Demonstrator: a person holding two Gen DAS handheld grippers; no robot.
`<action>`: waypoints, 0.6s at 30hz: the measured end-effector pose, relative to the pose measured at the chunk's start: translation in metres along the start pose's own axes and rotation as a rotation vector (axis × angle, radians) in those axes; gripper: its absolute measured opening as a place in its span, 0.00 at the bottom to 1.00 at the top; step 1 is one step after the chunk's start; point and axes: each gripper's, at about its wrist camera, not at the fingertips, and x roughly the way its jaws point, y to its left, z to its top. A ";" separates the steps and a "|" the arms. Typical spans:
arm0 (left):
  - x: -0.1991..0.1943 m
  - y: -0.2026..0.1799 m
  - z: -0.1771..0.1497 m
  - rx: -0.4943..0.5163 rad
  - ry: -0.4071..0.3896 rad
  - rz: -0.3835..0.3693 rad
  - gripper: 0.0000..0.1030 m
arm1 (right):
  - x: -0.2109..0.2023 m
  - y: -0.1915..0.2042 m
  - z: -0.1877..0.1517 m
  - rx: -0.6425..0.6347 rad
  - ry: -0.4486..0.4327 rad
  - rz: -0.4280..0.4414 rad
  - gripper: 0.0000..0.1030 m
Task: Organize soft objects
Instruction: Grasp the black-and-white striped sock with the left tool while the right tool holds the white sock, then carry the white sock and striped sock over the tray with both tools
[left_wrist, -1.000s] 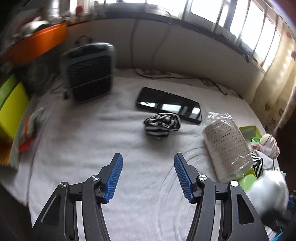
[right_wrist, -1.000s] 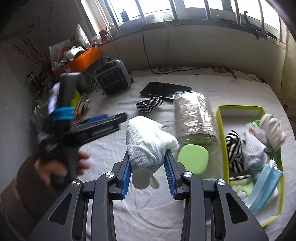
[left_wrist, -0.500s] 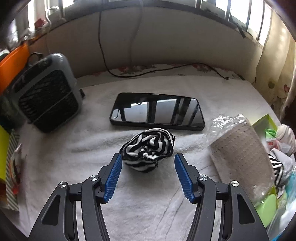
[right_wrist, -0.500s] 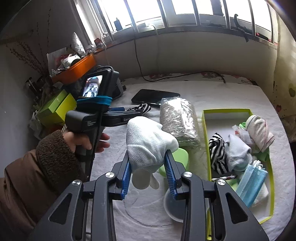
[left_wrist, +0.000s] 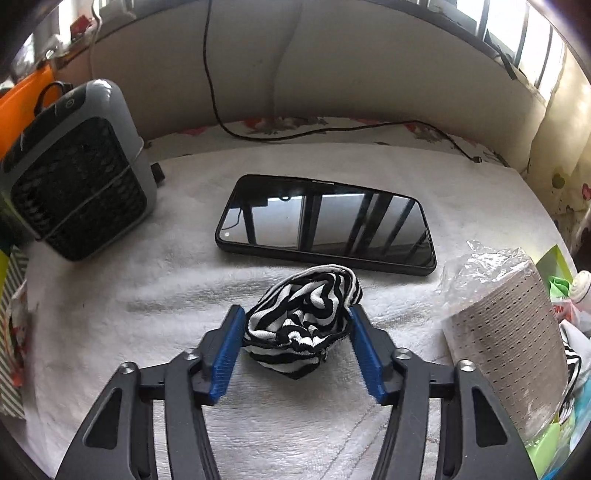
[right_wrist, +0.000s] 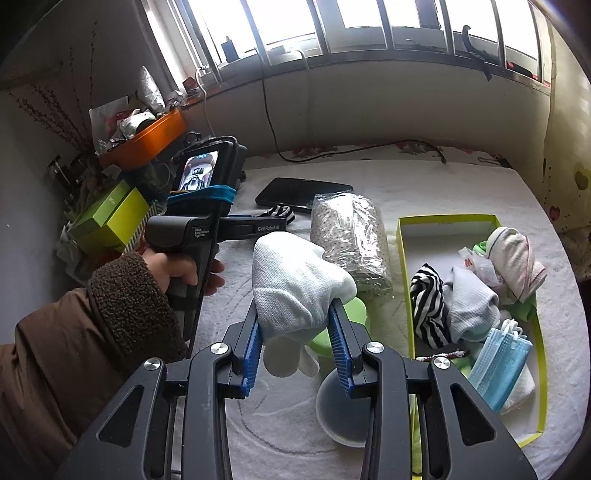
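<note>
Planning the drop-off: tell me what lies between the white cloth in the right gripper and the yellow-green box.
In the right wrist view, the plastic-wrapped roll and a green lid lie between the white cloth and the box.

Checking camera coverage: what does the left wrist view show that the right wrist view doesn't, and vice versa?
Left wrist only: the left hand-held gripper with its blue pads either side of the striped cloth, jaws open, and the grey fan heater front.

Right wrist only: the right hand-held gripper shut on a white cloth, the green box holding soft items, blue masks, and the person's left hand.

Both: the black phone, the plastic-wrapped roll and the white towel.
</note>
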 end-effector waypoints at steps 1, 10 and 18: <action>0.000 -0.001 0.000 0.001 0.002 0.001 0.40 | 0.000 0.000 0.000 0.000 -0.001 0.000 0.34; -0.005 0.001 -0.002 -0.012 -0.010 0.012 0.16 | -0.001 0.001 0.001 0.004 -0.002 0.004 0.34; -0.030 0.003 -0.009 -0.026 -0.044 -0.006 0.16 | -0.003 0.002 0.002 0.006 -0.008 0.004 0.34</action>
